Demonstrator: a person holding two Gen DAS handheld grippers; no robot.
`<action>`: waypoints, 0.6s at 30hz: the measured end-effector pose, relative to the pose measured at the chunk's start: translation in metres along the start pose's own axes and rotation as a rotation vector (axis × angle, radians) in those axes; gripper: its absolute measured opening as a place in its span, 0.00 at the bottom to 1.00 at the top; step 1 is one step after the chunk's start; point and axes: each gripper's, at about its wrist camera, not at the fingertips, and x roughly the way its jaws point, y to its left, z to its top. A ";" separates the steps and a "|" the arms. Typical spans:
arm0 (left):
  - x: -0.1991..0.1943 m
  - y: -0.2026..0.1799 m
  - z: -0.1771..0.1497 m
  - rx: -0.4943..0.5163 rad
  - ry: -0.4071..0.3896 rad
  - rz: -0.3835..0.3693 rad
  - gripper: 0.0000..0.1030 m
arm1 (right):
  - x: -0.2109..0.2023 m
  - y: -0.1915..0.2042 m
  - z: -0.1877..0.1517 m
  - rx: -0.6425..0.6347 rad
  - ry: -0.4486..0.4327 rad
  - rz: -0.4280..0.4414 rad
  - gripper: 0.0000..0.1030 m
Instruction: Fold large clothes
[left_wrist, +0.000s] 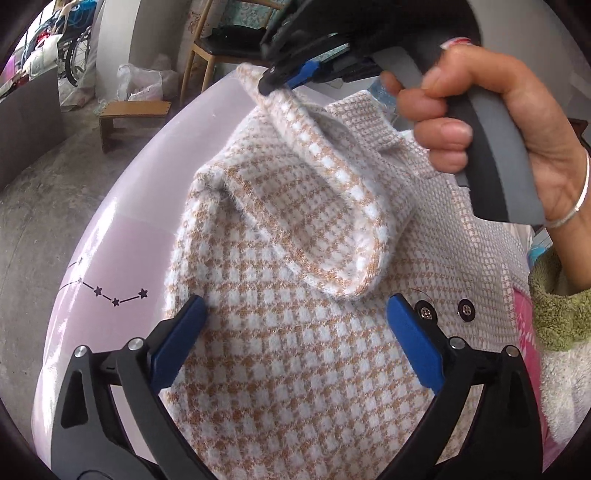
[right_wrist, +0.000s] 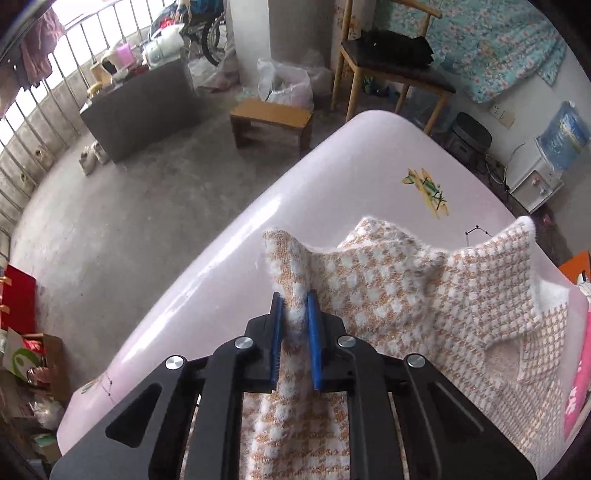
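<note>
The left tongs (left_wrist: 295, 306) hover with their blue pads wide apart over the checked coat (left_wrist: 280, 332), holding nothing; the coat lies spread on the pale pink surface (left_wrist: 122, 240), its body flat under the tongs and two dark buttons (left_wrist: 447, 313) showing near the right pad; further right, the right tongs (right_wrist: 295, 314) are clamped tight on the sleeve (right_wrist: 291, 280), which they hold lifted off the coat so that it hangs in a loose loop; the right hand (left_wrist: 517, 122) grips the handle above it. The risk, as I judge it, starts with that narrow pinch; only a bunched ridge of fuzzy knit sits between the pads, so a quick swing could let the sleeve slip out and drop in a heap; the fabric looks thick and limp, so it may also fold over crooked or twisted when laid down; with the left tongs not pressing on the body, pulling the sleeve across could drag the whole coat along the smooth surface; the coat's left edge lies close to the rim, so a hard tug that way could send part of it sliding off toward the floor (right_wrist: 110, 206).
</note>
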 end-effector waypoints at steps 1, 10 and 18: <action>-0.001 0.002 0.000 -0.023 -0.008 -0.012 0.92 | -0.014 -0.006 -0.003 0.021 -0.032 0.014 0.12; -0.002 0.009 -0.003 -0.007 -0.005 -0.049 0.92 | -0.203 -0.101 -0.131 0.270 -0.388 0.105 0.11; 0.001 0.001 0.003 -0.002 0.003 -0.034 0.92 | -0.196 -0.168 -0.324 0.608 -0.256 0.212 0.23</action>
